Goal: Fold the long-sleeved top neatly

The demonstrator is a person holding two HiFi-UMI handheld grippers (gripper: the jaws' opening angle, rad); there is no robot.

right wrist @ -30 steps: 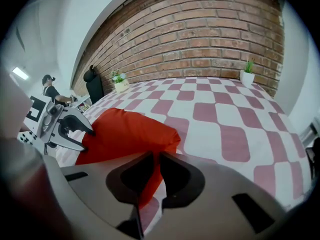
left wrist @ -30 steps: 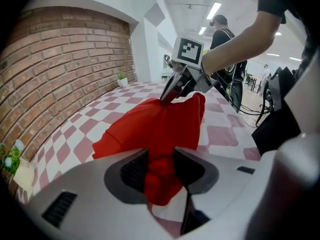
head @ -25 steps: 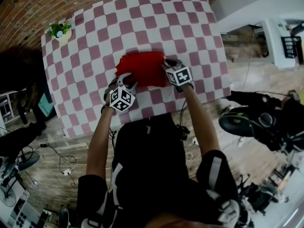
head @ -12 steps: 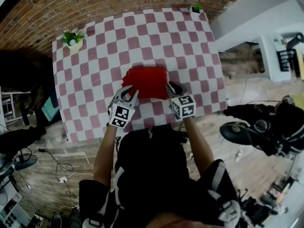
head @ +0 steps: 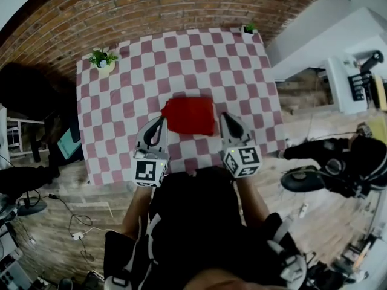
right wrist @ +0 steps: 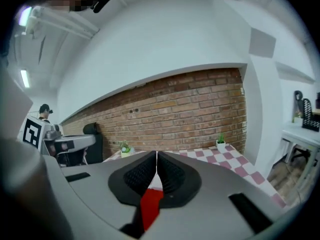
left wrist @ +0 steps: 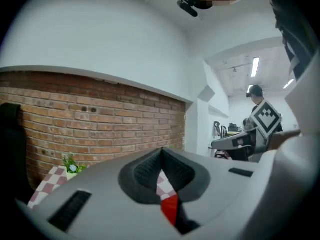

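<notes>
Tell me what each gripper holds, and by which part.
Nothing. The left gripper and right gripper have just closed empty, clear of the folded red top on the table.

Top point(head: 188, 115) lies on worktop point(head: 242, 71). From the head view, left claw point(head: 159, 122) sits left of it and right claw point(head: 226, 119) right. Plant point(head: 103, 59) stands on far-left corner, second plant point(head: 248, 29) on far-right.

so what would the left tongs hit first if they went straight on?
Probably the wall. The shut left tongs point nearly level and look set to pass above the table and the top, though depth is unclear.
</notes>
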